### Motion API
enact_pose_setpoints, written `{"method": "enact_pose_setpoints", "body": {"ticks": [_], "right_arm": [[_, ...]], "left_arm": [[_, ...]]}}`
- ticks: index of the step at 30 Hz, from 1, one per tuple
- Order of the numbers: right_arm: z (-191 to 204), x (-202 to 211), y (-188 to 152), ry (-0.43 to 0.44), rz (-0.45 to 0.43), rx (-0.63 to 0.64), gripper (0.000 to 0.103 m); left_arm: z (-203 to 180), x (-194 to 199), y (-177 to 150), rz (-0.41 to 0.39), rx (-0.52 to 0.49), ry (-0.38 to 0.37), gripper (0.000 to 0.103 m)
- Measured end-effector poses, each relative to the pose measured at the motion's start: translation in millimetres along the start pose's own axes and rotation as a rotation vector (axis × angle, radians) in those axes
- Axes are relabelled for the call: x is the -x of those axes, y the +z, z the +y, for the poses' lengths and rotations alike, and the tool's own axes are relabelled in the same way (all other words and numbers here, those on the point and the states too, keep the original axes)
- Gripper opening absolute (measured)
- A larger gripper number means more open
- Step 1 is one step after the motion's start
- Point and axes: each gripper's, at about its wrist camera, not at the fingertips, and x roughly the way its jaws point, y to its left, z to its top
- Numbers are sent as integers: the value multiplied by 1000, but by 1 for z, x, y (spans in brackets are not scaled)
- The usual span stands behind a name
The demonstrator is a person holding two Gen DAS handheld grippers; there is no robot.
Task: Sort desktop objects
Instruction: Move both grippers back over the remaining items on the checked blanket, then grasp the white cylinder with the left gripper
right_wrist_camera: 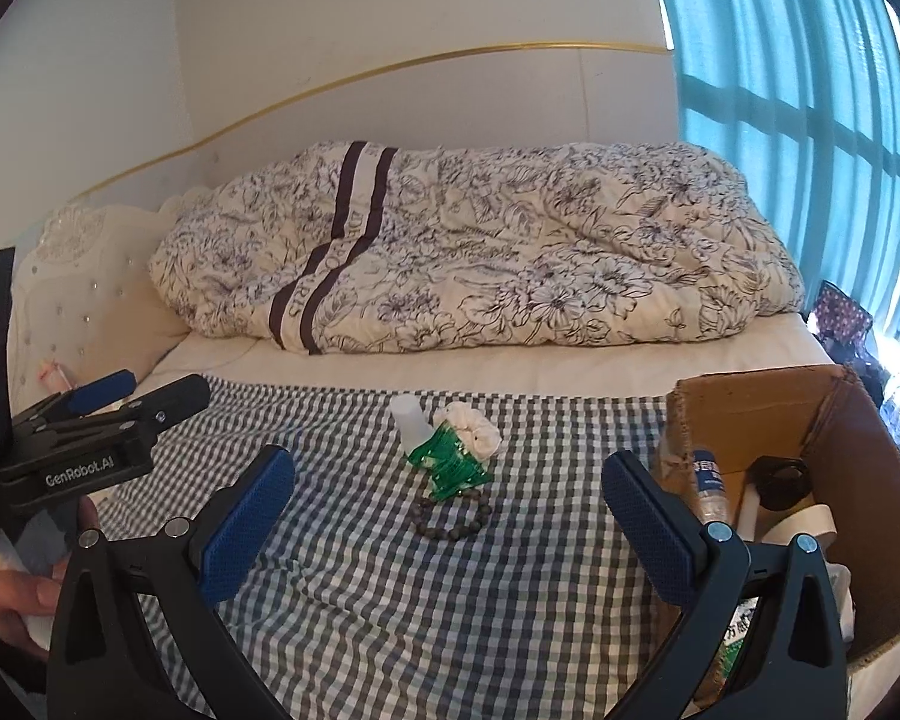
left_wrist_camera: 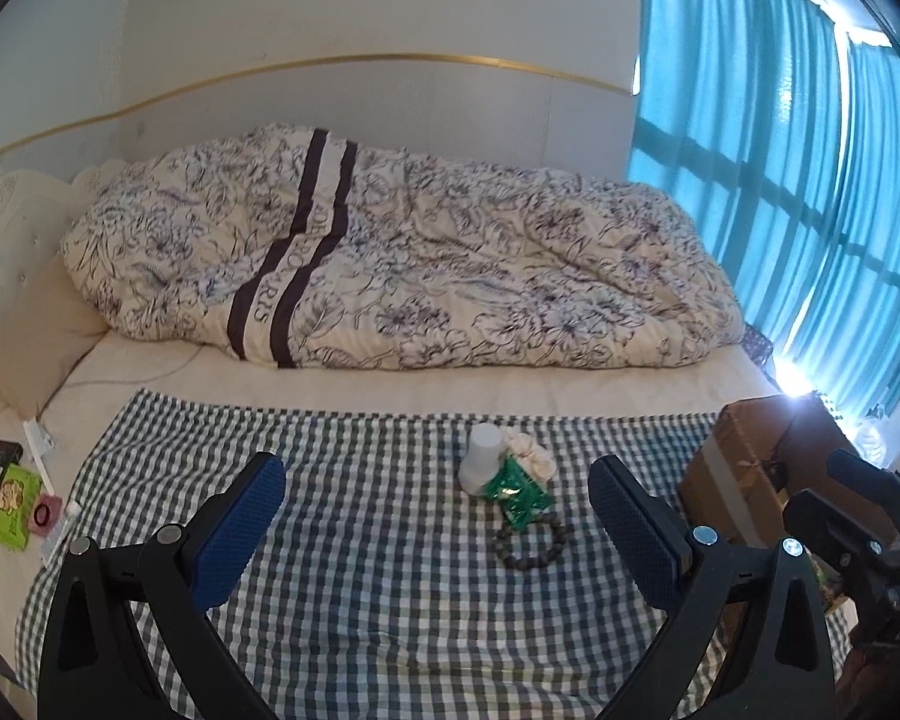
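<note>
On the checked cloth (left_wrist_camera: 360, 600) lies a small heap: a white bottle (left_wrist_camera: 483, 459) on its side, a cream scrunchie (left_wrist_camera: 531, 456), a green packet (left_wrist_camera: 516, 495) and a dark bead bracelet (left_wrist_camera: 534, 543). My left gripper (left_wrist_camera: 438, 528) stands open just short of them, holding nothing. The right wrist view shows the same bottle (right_wrist_camera: 407, 417), scrunchie (right_wrist_camera: 474, 429), packet (right_wrist_camera: 450, 462) and bracelet (right_wrist_camera: 453, 519) ahead of my open, empty right gripper (right_wrist_camera: 447, 525). An open cardboard box (right_wrist_camera: 750, 408) stands to the right.
The box holds a water bottle (right_wrist_camera: 708, 480), a black object (right_wrist_camera: 780, 480) and a white roll (right_wrist_camera: 810, 522). A flowered quilt (left_wrist_camera: 390, 264) fills the far side of the bed. A green box (left_wrist_camera: 12, 504) and small items lie left of the cloth. A hand (right_wrist_camera: 12, 600) holds the left gripper.
</note>
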Motion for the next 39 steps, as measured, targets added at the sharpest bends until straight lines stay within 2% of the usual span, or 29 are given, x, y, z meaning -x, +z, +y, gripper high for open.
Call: {"method": "enact_pose_setpoints", "body": {"ticks": [10, 22, 35, 39], "right_arm": [[6, -41, -10, 15, 61, 29, 103], [6, -111, -27, 57, 162, 58, 103], [-8, -180, -38, 50, 230, 73, 103], [-10, -200, -43, 53, 255, 80, 103]], "left_arm": [[10, -36, -8, 46, -14, 13, 103], [10, -109, -21, 147, -33, 8, 103], [-7, -187, -31, 214, -61, -23, 103], [-9, -208, -29, 224, -47, -55, 103]]}}
